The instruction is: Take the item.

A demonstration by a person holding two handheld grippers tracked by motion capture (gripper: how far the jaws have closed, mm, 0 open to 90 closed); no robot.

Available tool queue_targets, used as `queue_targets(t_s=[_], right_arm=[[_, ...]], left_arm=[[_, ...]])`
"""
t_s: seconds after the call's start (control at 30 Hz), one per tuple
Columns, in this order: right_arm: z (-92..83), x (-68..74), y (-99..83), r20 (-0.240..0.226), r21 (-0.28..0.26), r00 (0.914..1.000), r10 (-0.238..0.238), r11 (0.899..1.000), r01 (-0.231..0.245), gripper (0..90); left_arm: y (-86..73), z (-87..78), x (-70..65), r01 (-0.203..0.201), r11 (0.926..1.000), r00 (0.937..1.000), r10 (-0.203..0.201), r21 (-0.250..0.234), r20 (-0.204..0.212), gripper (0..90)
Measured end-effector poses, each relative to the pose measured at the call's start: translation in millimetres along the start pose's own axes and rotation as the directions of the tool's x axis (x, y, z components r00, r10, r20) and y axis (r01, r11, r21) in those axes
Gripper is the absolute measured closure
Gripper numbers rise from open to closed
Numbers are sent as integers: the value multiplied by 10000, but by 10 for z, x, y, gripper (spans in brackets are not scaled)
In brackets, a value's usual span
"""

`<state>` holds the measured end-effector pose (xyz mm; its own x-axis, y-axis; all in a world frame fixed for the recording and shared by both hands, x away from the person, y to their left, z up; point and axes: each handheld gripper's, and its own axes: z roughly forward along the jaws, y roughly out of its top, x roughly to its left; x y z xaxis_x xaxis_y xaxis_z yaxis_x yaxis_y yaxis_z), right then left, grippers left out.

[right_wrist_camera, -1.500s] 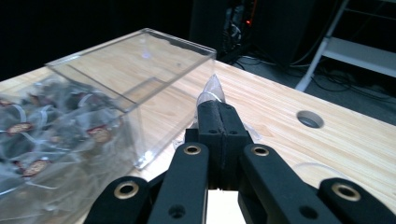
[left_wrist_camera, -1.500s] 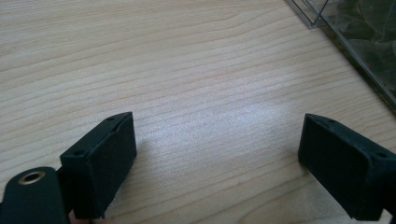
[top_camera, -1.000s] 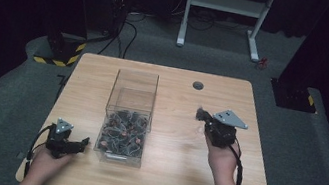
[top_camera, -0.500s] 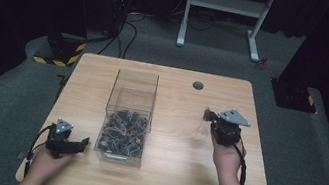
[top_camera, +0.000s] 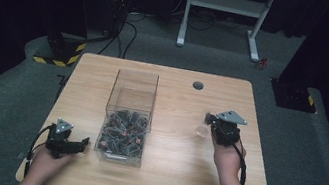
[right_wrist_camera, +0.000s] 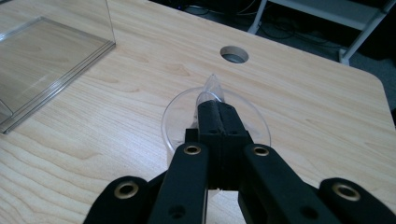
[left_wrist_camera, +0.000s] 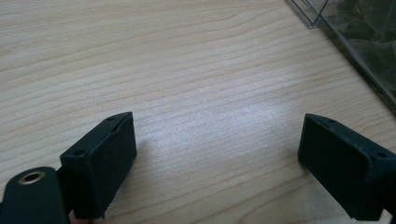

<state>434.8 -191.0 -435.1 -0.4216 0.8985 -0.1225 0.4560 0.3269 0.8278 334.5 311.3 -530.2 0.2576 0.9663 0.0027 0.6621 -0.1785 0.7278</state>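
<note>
My right gripper (top_camera: 209,122) (right_wrist_camera: 215,106) is shut on the rim of a small clear plastic cup (top_camera: 201,130) (right_wrist_camera: 254,122), which hangs just over the right half of the wooden table (top_camera: 164,173). The pinched rim pokes out beyond the jaw tips. A clear plastic box (top_camera: 132,98) (right_wrist_camera: 51,51) stands at the middle left; its near half holds several small dark pieces (top_camera: 122,135). My left gripper (top_camera: 82,143) (left_wrist_camera: 217,154) rests open on the table left of the box's near corner (left_wrist_camera: 359,32), with nothing between its jaws.
A round cable hole (top_camera: 198,85) (right_wrist_camera: 234,54) sits near the table's far edge. Beyond the table are a white desk frame (top_camera: 226,11), cables on grey carpet and a yellow-black striped base (top_camera: 59,57) at far left.
My right gripper has shifted to the right and sunk a little towards the table, still holding the clear cup. The left gripper has stayed where it was.
</note>
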Motion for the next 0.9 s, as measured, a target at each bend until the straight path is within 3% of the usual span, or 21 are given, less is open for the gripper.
queue_targets(t_s=[0.43, 0.53, 0.9], right_arm=[[74, 25, -30, -89, 317, 10000, 45, 9995, -43, 900], [67, 24, -23, -124, 181, 9999, 105, 9998, -103, 814], [39, -14, -10, -109, -81, 9994, 336, 9994, -337, 659]], left_arm=[[0, 0, 0, 3, 10000, 10000, -3, -1, 1, 117], [0, 0, 0, -1, 10000, 10000, 1, -1, -2, 117], [0, 2, -2, 28, 10000, 10000, -28, -24, -5, 117]])
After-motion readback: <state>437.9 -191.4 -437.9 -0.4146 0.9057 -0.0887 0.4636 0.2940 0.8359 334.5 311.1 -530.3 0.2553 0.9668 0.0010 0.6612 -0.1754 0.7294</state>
